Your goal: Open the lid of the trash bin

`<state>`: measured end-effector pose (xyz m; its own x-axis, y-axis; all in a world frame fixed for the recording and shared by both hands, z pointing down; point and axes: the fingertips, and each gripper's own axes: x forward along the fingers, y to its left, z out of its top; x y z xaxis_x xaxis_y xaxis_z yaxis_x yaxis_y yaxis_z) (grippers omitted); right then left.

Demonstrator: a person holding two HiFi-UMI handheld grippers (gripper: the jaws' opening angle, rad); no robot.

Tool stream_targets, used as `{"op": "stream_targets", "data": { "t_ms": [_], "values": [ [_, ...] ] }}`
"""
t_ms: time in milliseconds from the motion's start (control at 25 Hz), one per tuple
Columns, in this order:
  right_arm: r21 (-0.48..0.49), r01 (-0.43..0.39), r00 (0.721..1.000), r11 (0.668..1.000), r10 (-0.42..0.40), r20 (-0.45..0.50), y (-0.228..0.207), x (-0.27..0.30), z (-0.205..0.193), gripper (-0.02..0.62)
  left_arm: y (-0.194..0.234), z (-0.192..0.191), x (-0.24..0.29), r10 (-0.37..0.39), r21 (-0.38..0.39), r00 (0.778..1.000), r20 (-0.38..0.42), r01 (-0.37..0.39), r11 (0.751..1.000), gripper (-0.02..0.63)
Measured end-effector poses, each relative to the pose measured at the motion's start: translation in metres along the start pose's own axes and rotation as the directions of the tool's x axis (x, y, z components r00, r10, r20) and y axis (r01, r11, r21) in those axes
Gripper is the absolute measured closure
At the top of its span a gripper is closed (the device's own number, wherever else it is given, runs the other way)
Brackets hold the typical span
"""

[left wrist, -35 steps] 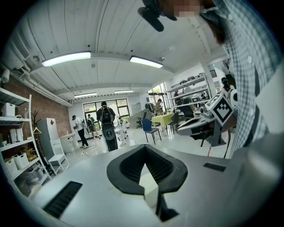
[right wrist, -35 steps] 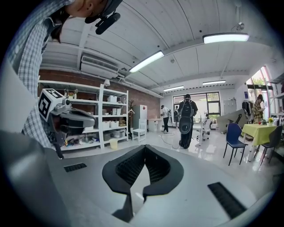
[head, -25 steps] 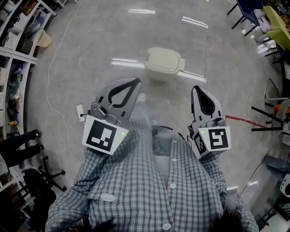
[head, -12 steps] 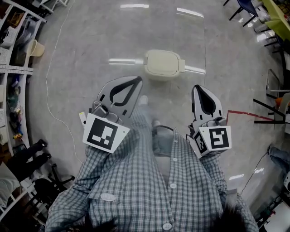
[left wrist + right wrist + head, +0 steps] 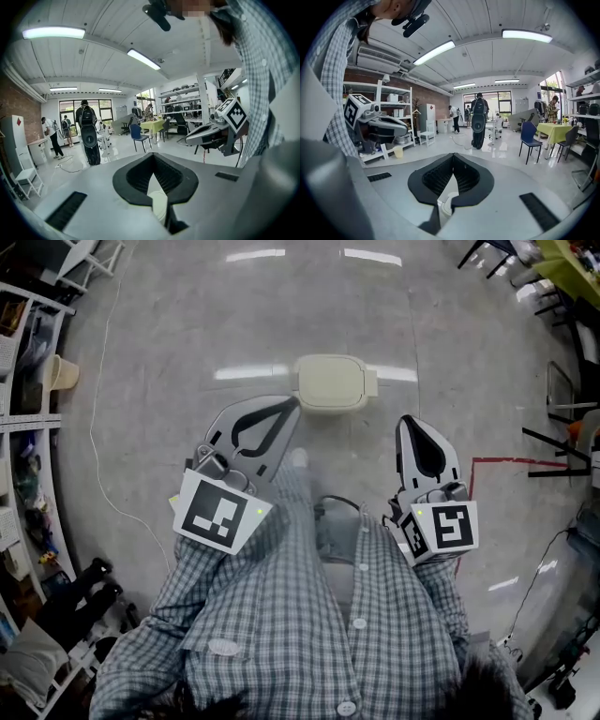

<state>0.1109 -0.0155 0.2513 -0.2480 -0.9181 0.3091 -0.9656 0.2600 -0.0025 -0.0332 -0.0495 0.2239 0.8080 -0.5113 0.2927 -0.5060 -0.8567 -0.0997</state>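
trash bin [image 5: 366, 383] at upper centre has its lid [image 5: 326, 379] down, the left gripper [image 5: 292, 404] and right gripper [image 5: 410, 420] hover below it, both closed on nothing, so opening is not yet begun.

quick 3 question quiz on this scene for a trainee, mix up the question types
1. True or false: the trash bin is already open.
2. Where is the trash bin? A) on a shelf B) on the floor ahead of the person C) on a chair
3. Fill in: the jaws of the left gripper and the right gripper are both ____, with nothing held between them.

Key: 1 false; 2 B; 3 shut
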Motion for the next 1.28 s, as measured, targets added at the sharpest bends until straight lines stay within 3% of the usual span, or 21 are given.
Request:
{"op": "stream_targets", "data": {
  "t_ms": [360,720,880,1280],
  "values": [
    [0.005,0.065,0.998,0.998,-0.065,-0.002,-0.005,0.027,0.008,0.578,0.029,-0.006,0.022,-0.06,-0.01,0.998,0.01,0.061,0.998,0.601],
    [-0.001,0.101,0.995,0.995,-0.101,0.006,0.002,0.038,0.01,0.577,0.047,-0.004,0.028,-0.093,0.026,0.995,0.042,0.092,0.995,0.601],
    [0.046,0.121,0.992,0.992,-0.122,0.019,0.0,0.036,0.012,0.577,0.048,-0.007,0.028,-0.104,0.023,0.994,0.038,0.103,0.994,0.601],
    [0.003,0.114,0.993,0.993,-0.114,-0.03,-0.001,0.034,0.002,0.578,0.046,-0.025,0.035,-0.101,-0.044,0.995,0.01,0.101,0.994,0.601]
  ]
}}
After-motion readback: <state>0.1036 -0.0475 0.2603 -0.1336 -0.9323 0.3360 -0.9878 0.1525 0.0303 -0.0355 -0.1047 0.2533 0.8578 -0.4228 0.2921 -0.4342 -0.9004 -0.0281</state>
